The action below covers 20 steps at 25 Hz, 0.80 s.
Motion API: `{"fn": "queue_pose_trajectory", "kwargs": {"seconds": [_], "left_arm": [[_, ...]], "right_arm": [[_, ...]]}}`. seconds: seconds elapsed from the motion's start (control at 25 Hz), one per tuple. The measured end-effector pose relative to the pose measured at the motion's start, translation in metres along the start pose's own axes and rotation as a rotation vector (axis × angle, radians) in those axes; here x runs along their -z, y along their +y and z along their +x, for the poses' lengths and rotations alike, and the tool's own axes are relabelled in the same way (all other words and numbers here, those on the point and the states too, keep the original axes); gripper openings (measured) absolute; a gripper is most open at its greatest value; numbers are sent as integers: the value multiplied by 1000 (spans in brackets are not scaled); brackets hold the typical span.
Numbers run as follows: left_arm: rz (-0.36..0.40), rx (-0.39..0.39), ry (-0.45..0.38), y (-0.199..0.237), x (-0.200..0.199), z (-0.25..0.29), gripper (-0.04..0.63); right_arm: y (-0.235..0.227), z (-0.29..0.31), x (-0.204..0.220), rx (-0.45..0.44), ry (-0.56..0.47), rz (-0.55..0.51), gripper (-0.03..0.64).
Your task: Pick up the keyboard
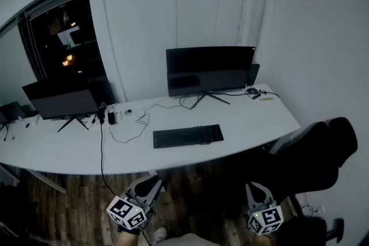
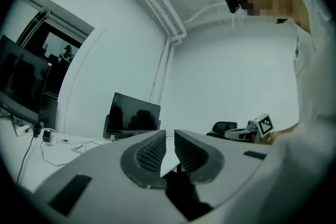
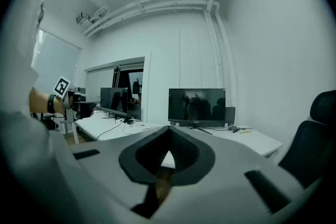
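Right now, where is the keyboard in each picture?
Head view: keyboard lies mid-picture on the white desk, in front of the right-hand monitor.
Left gripper view: not seen; the left tool covers the near desk.
Right gripper view: not seen either.
Shared landmark: that monitor, left of centre in the left gripper view, centre in the right.

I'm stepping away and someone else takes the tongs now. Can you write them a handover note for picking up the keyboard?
Left tongs: shut, empty, held low short of the desk.
Right tongs: shut, empty, likewise short of the desk.
Keyboard: flat on the desk near its front edge, before the right-hand monitor, untouched.
Done: nothing yet.
Left to do: open the tongs, reach in, grip the keyboard, lift it.
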<state>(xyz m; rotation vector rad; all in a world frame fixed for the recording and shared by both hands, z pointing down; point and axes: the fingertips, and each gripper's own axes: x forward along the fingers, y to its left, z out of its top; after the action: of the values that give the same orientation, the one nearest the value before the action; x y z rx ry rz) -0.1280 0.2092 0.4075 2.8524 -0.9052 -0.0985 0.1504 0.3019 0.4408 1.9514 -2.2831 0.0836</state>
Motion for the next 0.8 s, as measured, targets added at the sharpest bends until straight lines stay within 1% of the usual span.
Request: {"fn": "queue_pose_trajectory", "kwargs": {"seconds": [0.28,0.52,0.6,0.8], "left_arm": [[4,1,16,-7,3,3,46],[1,-4,26,-15,10,3,48],[-3,-15,28,-16,13,3,48],[-17,-31,40,-11,21,6,48]], "right_arm": [[-17,-6,2,31,-1,6,0],[-19,-7,13,0,7,45,4],[-17,-7,19,-22,23,50,57],[-21,2,35,-47,58,44,83]]}}
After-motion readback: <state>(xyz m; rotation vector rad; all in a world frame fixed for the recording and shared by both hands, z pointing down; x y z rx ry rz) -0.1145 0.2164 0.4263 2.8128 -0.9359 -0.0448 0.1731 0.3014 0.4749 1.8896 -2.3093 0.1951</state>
